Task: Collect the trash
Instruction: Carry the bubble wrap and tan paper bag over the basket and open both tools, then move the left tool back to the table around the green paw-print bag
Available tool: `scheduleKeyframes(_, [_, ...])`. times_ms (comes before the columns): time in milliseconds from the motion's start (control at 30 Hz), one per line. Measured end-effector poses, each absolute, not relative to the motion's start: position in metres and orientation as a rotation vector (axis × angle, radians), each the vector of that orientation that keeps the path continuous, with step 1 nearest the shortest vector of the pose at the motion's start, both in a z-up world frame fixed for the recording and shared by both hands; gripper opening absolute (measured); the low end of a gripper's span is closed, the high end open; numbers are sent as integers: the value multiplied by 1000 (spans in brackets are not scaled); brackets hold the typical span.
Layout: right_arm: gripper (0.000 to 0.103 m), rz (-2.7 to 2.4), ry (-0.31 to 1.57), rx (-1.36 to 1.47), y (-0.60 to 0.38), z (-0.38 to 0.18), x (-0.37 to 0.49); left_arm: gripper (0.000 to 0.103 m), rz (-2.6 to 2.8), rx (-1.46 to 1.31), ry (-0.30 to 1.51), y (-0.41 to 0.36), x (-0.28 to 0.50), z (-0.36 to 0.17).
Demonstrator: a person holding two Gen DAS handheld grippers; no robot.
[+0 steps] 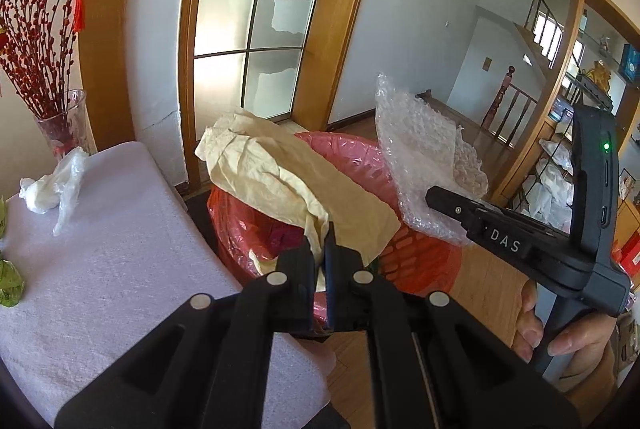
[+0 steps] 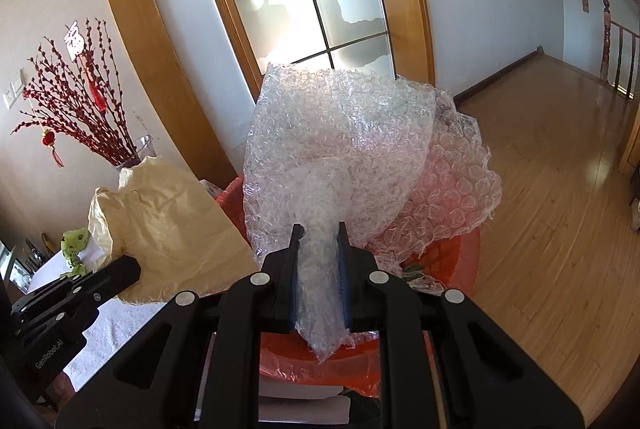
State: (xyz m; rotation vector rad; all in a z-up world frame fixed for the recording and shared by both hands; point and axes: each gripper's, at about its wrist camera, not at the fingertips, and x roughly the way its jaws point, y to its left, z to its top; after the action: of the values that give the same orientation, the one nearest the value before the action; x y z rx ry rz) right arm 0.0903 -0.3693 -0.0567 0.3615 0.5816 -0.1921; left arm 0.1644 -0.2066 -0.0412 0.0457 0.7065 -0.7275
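Observation:
My left gripper (image 1: 319, 237) is shut on a crumpled cream paper sheet (image 1: 280, 177), held over the red bin with its pink liner (image 1: 352, 153). My right gripper (image 2: 319, 235) is shut on a bunch of clear bubble wrap (image 2: 344, 137), held above the same red bin (image 2: 460, 265). The bubble wrap (image 1: 424, 149) and the right gripper (image 1: 436, 198) show at the right in the left wrist view. The paper (image 2: 168, 225) and the left gripper (image 2: 124, 269) show at the left in the right wrist view.
A table with a white cloth (image 1: 104, 261) stands left of the bin. On it lie a crumpled white plastic bag (image 1: 56, 185) and green wrappers (image 1: 8, 281). A glass vase of red branches (image 1: 64, 125) stands at its far end. Wooden floor (image 2: 560, 229) extends right.

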Motion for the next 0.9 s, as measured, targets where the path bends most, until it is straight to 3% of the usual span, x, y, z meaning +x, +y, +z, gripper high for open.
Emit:
scheduleKeyframes(600, [18, -168, 592, 438, -398, -69, 103, 7, -749, 87, 752, -235, 179, -64])
scheduleKeyframes(800, [43, -150, 590, 487, -409, -76, 106, 31, -737, 80, 763, -234, 182, -68])
scheduleKeyframes(900, [46, -161, 588, 491, -410, -78, 103, 35, -724, 82, 770, -227, 182, -70])
